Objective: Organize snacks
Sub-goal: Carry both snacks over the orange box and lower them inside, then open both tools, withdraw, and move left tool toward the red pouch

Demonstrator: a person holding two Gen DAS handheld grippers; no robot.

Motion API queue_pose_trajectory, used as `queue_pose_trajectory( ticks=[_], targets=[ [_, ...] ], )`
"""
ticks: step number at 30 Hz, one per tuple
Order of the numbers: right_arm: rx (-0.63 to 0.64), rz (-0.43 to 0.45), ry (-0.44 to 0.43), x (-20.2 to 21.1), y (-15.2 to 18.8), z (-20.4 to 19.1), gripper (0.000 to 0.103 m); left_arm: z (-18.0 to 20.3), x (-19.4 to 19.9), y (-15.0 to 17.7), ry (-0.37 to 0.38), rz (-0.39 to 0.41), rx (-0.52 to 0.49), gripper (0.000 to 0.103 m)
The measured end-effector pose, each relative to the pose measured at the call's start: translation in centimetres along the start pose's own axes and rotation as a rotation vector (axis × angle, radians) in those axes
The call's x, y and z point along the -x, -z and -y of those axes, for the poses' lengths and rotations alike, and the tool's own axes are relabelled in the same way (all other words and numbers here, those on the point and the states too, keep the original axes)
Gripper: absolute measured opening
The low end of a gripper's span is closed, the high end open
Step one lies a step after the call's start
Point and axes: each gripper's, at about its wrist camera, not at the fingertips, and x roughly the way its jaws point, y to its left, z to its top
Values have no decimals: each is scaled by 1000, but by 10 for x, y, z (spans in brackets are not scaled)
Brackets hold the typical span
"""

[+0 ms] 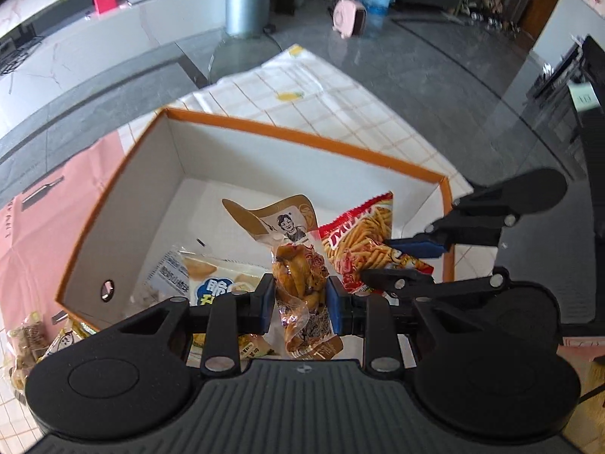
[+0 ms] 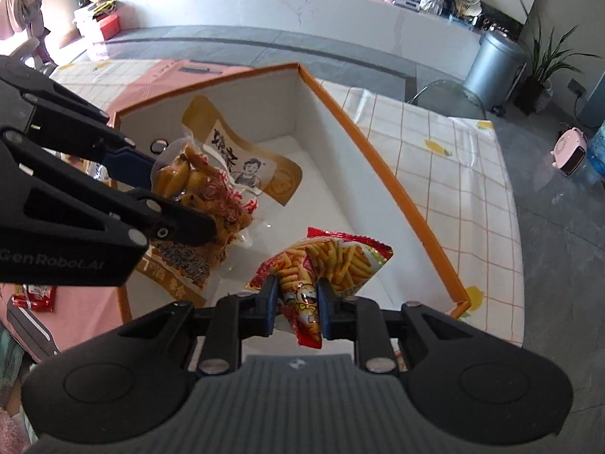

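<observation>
Both over the orange-rimmed box. My left gripper jaws pinch the clear chicken-feet pack mid-body; right gripper jaws clamp the red fries-stick bag at its bottom corner. Both look light, crinkly, slippery; contents likely crushable, so grip film edges.

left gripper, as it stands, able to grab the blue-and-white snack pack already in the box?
Probably not yet. The left gripper is shut on the brown snack pouch, right above the blue-and-white pack in the orange box. It must drop the pouch first.
</observation>
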Motion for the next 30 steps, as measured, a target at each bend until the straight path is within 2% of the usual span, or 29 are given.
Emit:
queue_pose_trajectory(
  ticks=[4, 7, 15, 21, 26, 28, 29, 30],
  targets=[
    [66, -79, -31, -24, -5, -1, 18, -2, -23, 3, 15, -90, -18, 32],
    [110, -128, -58, -36, -4, -3, 18, -4, -35, 5, 22, -128, -27, 32],
    [159, -209, -118, -52, -2, -9, 17, -7, -53, 7, 20, -186, -41, 32],
    [168, -233, -107, -57, 0, -9, 17, -7, -61, 6, 26, -202, -35, 29],
    [169, -232, -80, -53, 0, -12, 19, -9, -61, 4, -2, -206, -37, 30],
    [165, -236, -77, -51, -1, -14, 21, -10, -57, 5, -6, -200, -36, 36],
    [163, -238, -72, -50, -1, -13, 25, -10, -55, 5, -6, -195, -36, 38],
    [159, -240, -64, -50, -1, -13, 34, -10, -53, 6, -7, -190, -37, 41]
  ],
)
